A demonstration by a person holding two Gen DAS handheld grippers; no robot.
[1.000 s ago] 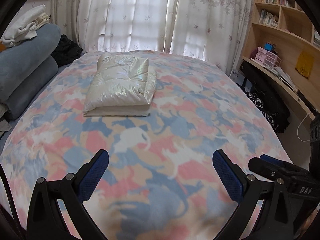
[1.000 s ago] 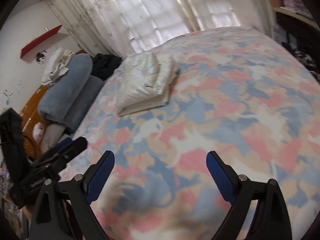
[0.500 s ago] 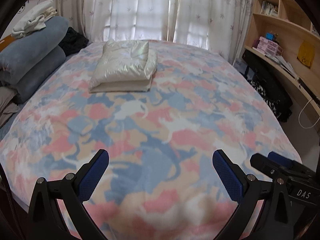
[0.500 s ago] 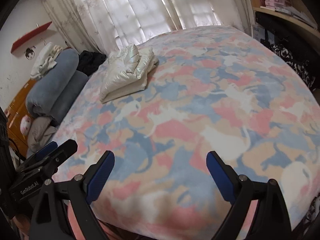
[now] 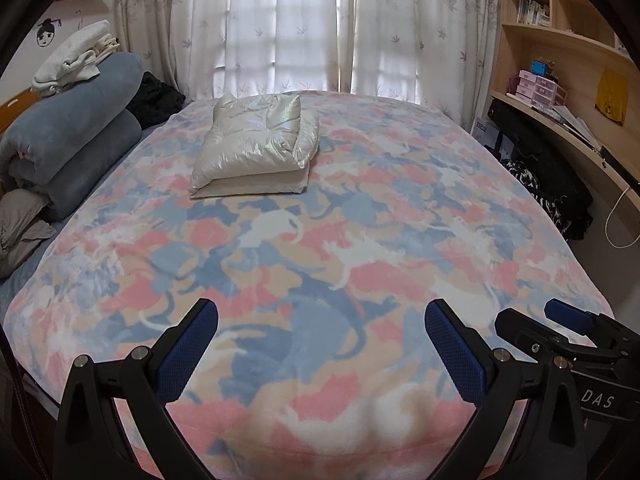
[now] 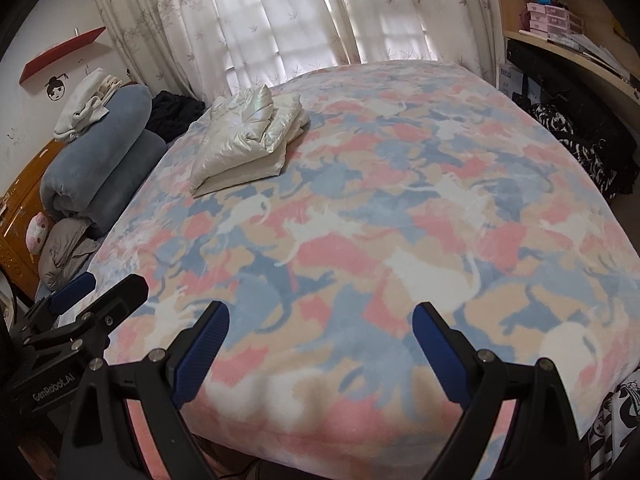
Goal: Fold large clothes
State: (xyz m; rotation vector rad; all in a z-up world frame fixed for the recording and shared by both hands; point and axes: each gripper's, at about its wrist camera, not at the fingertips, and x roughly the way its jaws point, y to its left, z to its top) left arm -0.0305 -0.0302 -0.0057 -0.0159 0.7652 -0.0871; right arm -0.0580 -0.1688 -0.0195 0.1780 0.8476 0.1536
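Folded pearly-white puffer jacket [image 5: 252, 152] is lying on the blanket [image 5: 360, 240] as both wide-spread grippers, left gripper [image 5: 320, 344] labelled "GenRobot.AI" and right gripper [image 6: 320, 340] "DAS", are hovering.

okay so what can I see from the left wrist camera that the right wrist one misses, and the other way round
Only the left wrist view shows the upper bookshelves with books and the yellow cloth hanging at the desk. Only the right wrist view shows the orange wooden furniture and the small pink plush beside the rolled bedding. Both show the folded white puffer jacket on the patterned blanket, the grey-blue bedding roll, the curtains, and both open grippers, left gripper and right gripper.
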